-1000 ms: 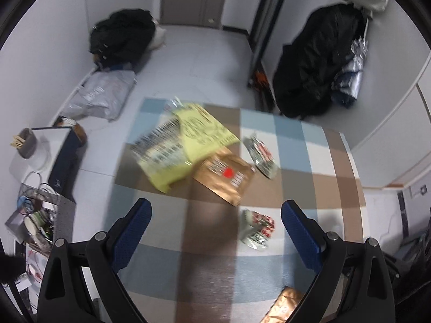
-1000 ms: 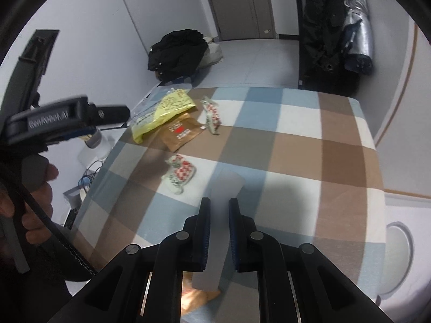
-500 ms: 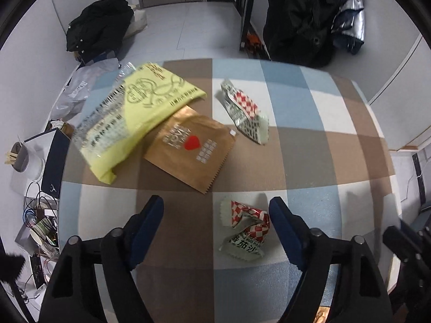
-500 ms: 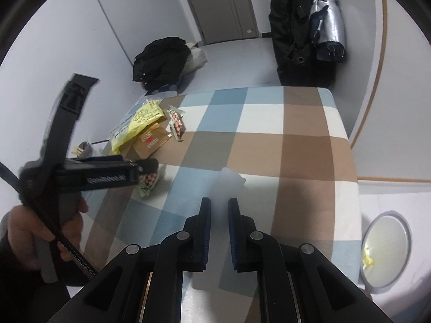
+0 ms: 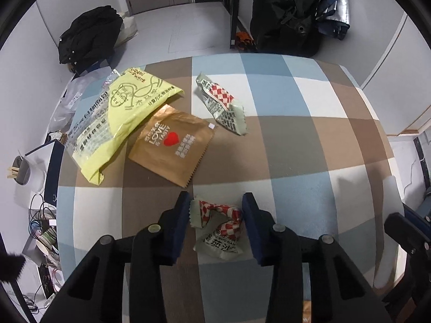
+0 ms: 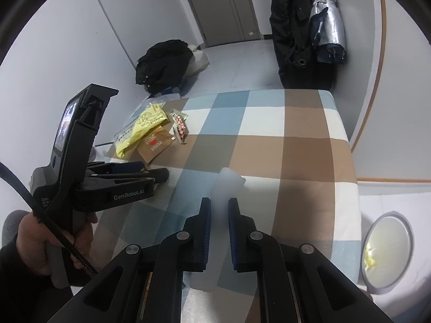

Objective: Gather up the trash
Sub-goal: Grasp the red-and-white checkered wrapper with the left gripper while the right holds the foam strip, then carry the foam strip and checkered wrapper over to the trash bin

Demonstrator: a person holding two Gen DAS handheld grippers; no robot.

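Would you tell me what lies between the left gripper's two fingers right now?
In the left wrist view, a crumpled red-checked wrapper lies on the tablecloth between the left gripper's open fingers, not yet clamped.

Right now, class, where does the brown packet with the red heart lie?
In the left wrist view, the brown heart packet lies left of centre on the checked cloth, its corner under the yellow bag, beyond the crumpled wrapper.

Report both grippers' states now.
Left gripper: open, fingers either side of the crumpled checkered wrapper.
Right gripper: shut on a translucent white strip.
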